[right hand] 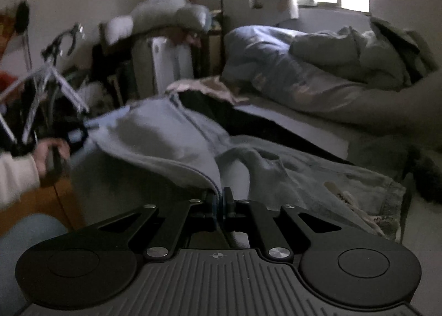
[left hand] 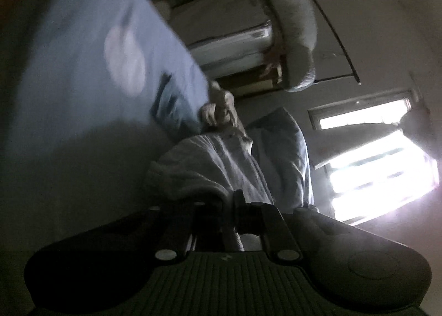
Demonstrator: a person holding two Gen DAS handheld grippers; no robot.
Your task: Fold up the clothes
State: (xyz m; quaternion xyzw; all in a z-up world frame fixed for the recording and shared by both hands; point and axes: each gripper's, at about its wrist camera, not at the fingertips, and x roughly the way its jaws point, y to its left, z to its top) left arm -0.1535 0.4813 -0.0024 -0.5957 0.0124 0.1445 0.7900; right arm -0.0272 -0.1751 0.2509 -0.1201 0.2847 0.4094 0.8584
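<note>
Right wrist view: my right gripper point(right hand: 220, 200) is pinched on the hem of the light blue garment point(right hand: 154, 133), which lies slumped over the near edge of the bed point(right hand: 326, 128).

My left gripper point(left hand: 237, 205) is pressed together on pale cloth at its tips; at the far left of the right view the left hand point(right hand: 51, 154) holds it at the garment's other end. The fabric looks soft, thick and limp, so I judge it will sag and fold wherever unsupported, not slip. Best hold: seams and corners, pulled taut. A crumpled duvet point(right hand: 317, 62) lies far right.
</note>
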